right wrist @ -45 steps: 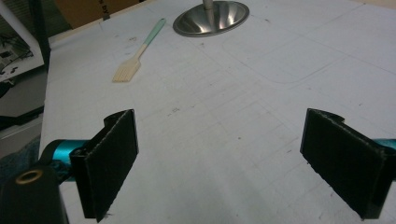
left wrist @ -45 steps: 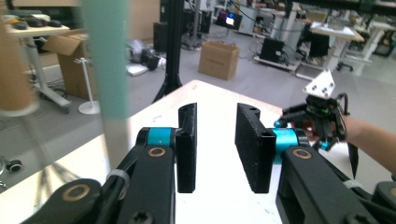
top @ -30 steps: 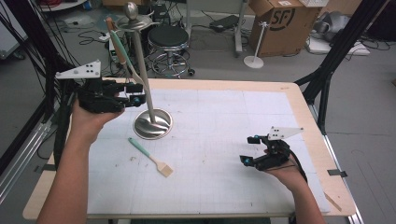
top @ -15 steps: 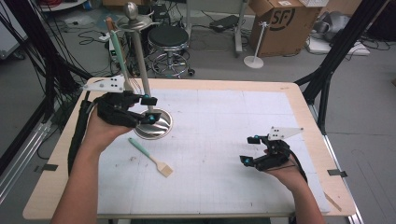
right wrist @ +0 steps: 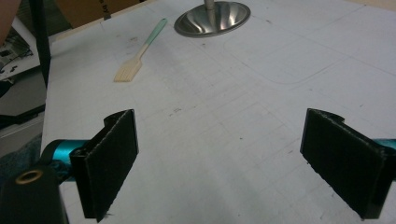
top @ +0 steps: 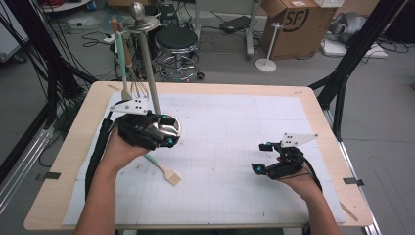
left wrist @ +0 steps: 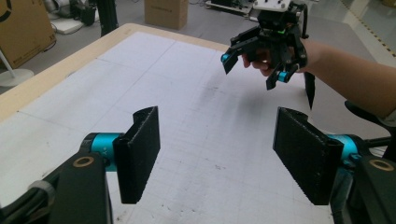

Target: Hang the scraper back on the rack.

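1. While the left gripper (top: 164, 133) hovers over the stand's base (top: 175, 126) in the high view, the spatula (top: 161, 168) lies just near of it on the table (top: 244, 88); the right gripper (top: 266, 159) rests well to the right. A second ago the left gripper was higher and farther left.
2. Left gripper view: its jaws stand wide and empty, having just been opening.
3. Right gripper view: jaws wide, empty. The spatula (right wrist: 140, 51) looks light, stiff and thin; grip its green handle.
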Available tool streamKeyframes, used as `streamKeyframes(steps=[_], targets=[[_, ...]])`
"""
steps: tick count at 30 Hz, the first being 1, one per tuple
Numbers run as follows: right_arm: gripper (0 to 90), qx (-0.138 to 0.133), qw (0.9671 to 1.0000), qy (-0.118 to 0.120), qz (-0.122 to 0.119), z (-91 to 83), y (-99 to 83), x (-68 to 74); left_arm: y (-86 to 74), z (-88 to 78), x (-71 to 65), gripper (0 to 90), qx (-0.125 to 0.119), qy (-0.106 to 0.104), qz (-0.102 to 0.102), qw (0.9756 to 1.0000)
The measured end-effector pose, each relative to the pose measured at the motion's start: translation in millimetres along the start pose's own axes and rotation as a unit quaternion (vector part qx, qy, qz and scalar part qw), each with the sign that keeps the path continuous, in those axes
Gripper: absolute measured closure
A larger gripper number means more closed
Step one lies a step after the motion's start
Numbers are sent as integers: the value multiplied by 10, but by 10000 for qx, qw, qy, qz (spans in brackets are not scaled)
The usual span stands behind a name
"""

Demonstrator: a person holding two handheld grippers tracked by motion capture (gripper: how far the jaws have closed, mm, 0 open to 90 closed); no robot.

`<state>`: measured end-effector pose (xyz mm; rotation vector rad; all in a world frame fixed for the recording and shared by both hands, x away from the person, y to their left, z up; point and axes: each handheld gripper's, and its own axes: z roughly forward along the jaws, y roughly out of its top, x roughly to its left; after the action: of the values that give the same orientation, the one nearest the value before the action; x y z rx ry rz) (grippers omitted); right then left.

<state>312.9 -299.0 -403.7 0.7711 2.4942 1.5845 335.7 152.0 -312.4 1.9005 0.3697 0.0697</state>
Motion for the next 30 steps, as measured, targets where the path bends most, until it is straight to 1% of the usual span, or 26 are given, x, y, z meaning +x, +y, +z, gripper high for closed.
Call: streamKeyframes(steps=[10,12,13,16,18,20,23,25,30], targets=[[111,20,10000,4,-16,8,-2,-2,-188,80,-16,280,0,-28,-97,9999],[111,14,10000,5,21,12,-2,2,-225,101,-18,276,5,-29,-116,9999],[111,32,10000,9,-21,12,-3,-4,-244,111,-20,274,-4,-37,-133,9999],[111,37,10000,6,-14,15,-4,-1,-285,140,-12,266,-10,-50,-164,9999],[111,37,10000,9,-31,16,-3,-4,-295,144,-8,254,30,-30,-148,9999],[111,48,10000,12,-13,12,-3,-2,-297,145,-14,242,4,-37,-160,9999],[111,41,10000,7,3,13,-2,3,-298,146,-22,206,24,22,-137,9999],[111,49,10000,7,-29,15,-4,3,-298,143,-23,182,-13,61,-123,9999],[111,38,10000,13,-8,22,-3,3,-294,128,-29,125,-59,115,-125,9998]])
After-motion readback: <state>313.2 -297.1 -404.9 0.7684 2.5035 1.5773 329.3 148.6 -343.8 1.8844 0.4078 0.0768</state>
